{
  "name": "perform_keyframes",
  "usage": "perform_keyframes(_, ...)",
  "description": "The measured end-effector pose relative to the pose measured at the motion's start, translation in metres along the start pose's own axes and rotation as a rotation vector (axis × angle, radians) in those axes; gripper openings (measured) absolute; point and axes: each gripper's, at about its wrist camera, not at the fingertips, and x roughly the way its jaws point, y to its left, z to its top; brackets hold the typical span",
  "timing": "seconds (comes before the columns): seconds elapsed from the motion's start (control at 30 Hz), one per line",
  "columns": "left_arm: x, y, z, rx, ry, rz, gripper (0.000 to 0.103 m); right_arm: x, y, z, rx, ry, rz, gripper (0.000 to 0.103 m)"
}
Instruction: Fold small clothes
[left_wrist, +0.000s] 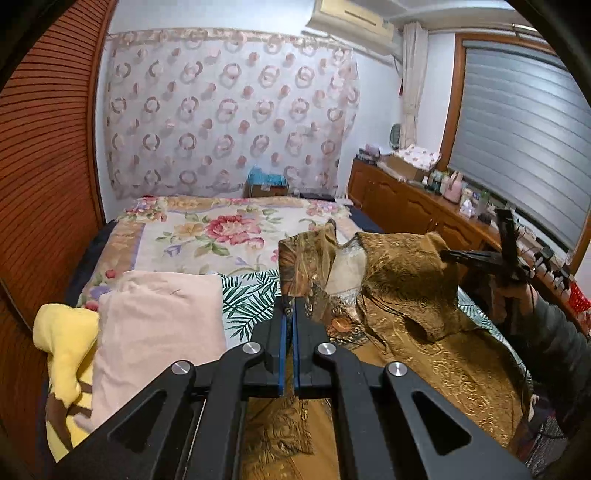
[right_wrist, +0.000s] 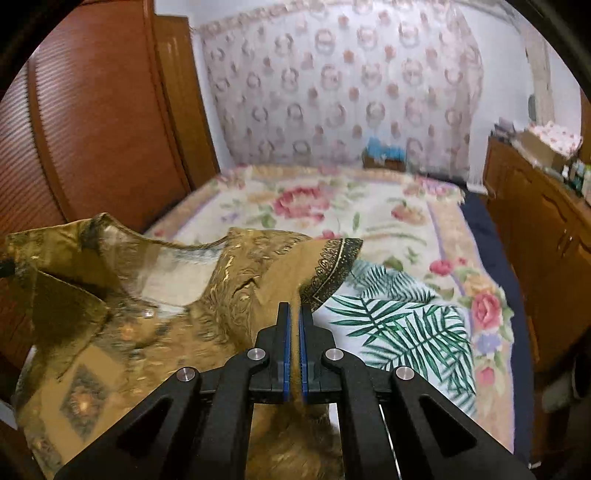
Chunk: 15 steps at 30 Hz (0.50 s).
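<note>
Shirt (left_wrist: 399, 280) (golden, patterned) is hanging between both tongs over the bed (left_wrist: 207, 229). Left tongs (left_wrist: 289, 314) and right tongs (right_wrist: 294, 314) are squeezing its top corners tight. Next, I think, comes laying it flat.

My right gripper (left_wrist: 448, 254) fingertips buried in the gold shirt (left_wrist: 399, 280) — grip spot hidden. Shirt hem cut off at frame bottom. Right view's dresser clutter (right_wrist: 569, 166) blurred — items unreadable.

A home bedroom: floral bedspread (left_wrist: 207, 236), wooden dresser (left_wrist: 402, 199).
</note>
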Motion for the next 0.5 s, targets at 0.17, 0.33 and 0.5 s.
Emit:
perform_keyframes(0.17,-0.046,-0.002,-0.027,-0.025,-0.050,0.008,0.003,-0.061,0.013,-0.033,-0.007,-0.061,0.024,0.003)
perform_keyframes(0.33,-0.084,-0.005,-0.059,-0.041,-0.084,0.019,0.003,-0.110,0.025,-0.077,-0.028,-0.092,0.017,0.003)
perform_keyframes(0.5,-0.115,-0.003,-0.100,-0.068,-0.094,0.021,0.003,-0.158,0.036,-0.132,-0.018,-0.111,0.025,0.003)
